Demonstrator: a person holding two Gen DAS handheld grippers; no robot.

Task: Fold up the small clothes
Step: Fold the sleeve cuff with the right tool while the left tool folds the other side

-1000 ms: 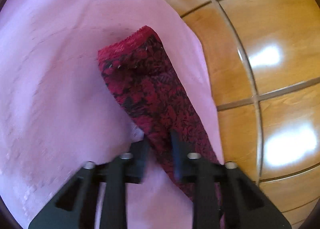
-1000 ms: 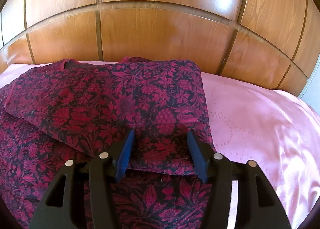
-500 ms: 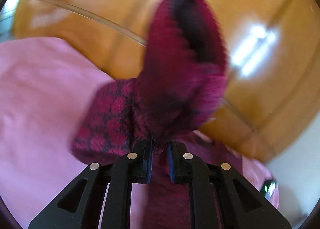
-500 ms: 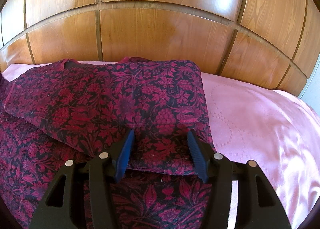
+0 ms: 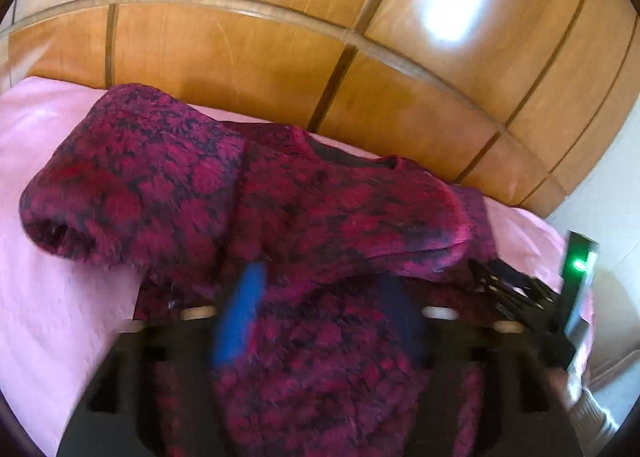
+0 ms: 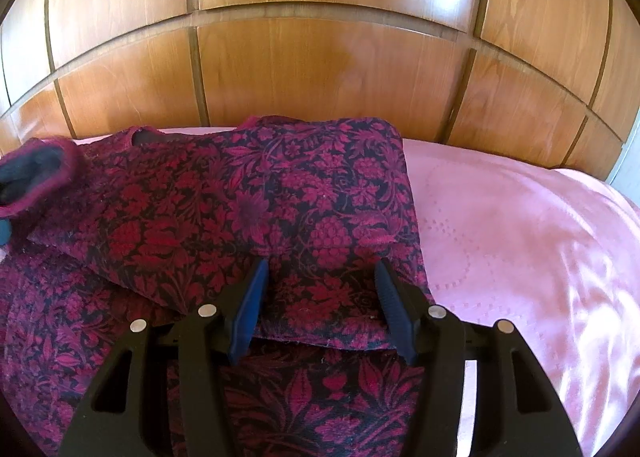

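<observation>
Garment: red-and-black floral top (image 6: 248, 217), folded panel lying flat on pink bedspread (image 6: 520, 241).
Sleeve cuff: (image 6: 32, 173) raised at left edge.
Right tongs: (image 6: 320, 305) parted, over fold's near edge.
Backdrop: wooden headboard (image 6: 320, 69).

Left wrist view: motion-blurred; left claw (image 5: 320, 321) fingers smeared, right one barely traceable against garment (image 5: 304, 217) | garment's lower part cut off at bottom edge | right claw (image 5: 516, 289) half hidden at right edge | Right wrist view: sleeve cuff (image 6: 32, 173) blurred, cut off by left edge | bed cover (image 6: 520, 237) hidden beneath garment.
</observation>
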